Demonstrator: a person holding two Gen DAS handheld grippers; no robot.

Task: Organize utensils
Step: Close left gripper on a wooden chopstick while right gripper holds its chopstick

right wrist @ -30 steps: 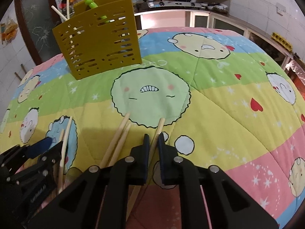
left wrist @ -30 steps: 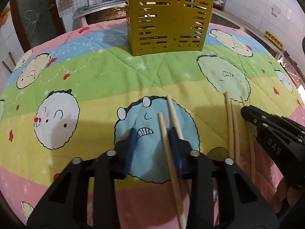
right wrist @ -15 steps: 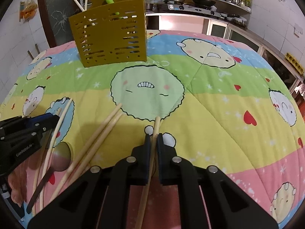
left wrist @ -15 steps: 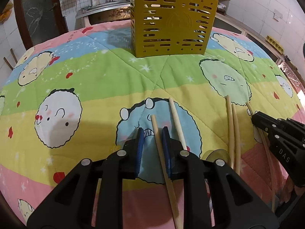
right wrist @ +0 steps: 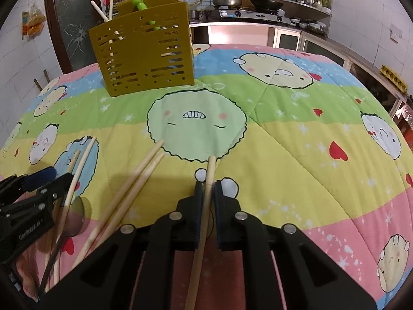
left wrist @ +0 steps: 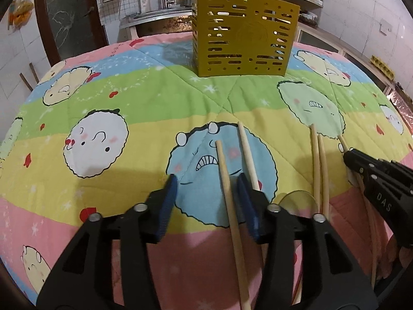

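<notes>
On quilt: left gripper (left wrist: 206,204) reopened round chopstick (left wrist: 228,193); right gripper (right wrist: 206,193) seemingly clamped on another chopstick (right wrist: 208,178).

Both held chopsticks (right wrist: 204,219) run off the bottom edges.

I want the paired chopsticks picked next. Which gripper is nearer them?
Right, narrowly. The right gripper sits just right of the paired chopsticks; the left gripper is farther left.

A: Our left gripper (left wrist: 206,191) stands spread wide around one chopstick (left wrist: 227,191), gripping nothing.

B: We also see the yellow utensil holder (left wrist: 242,33) upright on the quilt (left wrist: 129,108), well beyond.
</notes>
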